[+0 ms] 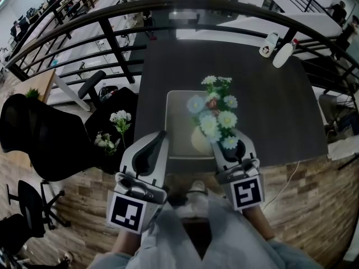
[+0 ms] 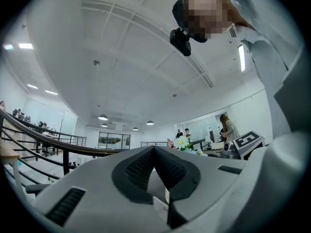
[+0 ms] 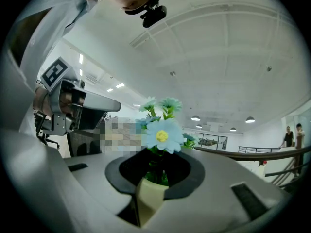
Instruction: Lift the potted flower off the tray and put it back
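Head view: right gripper (image 1: 227, 140) clamped on potted flower (image 1: 216, 119) at its pot; left gripper (image 1: 161, 134) closed, empty.
Left gripper sits just off tray (image 1: 179, 102) near-left corner; potted flower over tray's near-right part, contact with tray unclear; tray on dark table (image 1: 269, 94).

Pale sleeves (image 1: 168, 237), grey grippers (image 1: 162, 133) (image 1: 240, 140) with black-white marker cubes (image 1: 128, 213).

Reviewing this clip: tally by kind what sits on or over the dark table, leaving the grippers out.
Tray: 1
Potted flower: 1
White containers, far corner: 2
Total: 4
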Motion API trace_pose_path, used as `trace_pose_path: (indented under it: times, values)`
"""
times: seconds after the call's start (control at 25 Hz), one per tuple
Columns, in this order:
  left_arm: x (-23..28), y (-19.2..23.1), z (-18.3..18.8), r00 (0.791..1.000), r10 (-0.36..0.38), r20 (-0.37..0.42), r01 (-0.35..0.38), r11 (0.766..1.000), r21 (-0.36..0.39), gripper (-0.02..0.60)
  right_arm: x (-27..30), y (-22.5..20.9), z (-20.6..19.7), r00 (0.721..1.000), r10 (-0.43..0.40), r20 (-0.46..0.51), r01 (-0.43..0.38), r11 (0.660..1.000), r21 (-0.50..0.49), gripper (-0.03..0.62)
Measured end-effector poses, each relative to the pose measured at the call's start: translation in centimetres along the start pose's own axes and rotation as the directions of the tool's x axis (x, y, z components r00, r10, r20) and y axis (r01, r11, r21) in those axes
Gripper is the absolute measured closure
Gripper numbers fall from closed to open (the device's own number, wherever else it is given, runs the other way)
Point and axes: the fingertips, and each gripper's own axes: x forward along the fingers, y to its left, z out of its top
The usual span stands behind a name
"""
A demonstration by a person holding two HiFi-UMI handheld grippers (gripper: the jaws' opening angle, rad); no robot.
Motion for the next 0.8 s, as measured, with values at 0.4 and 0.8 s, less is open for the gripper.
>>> trace_pose_path:
  times: [0.4, 0.8]
  values:
    - [0.06, 0.18, -0.05, 1.0, 0.008, 0.005, -0.008, 1.0, -0.009, 0.583, 0.1, -0.06, 0.0, 1.0, 0.001, 0.01, -0.001, 1.0, 0.006, 0.509]
    - [-0.13, 0.22, -0.11, 1.0, 0.019, -0.001, -0.019, 1.0, -0.003, 0.583, 0.28, 0.14, -0.89, 1.0, 0.017, -0.008, -0.017, 1.0, 0.017, 0.508]
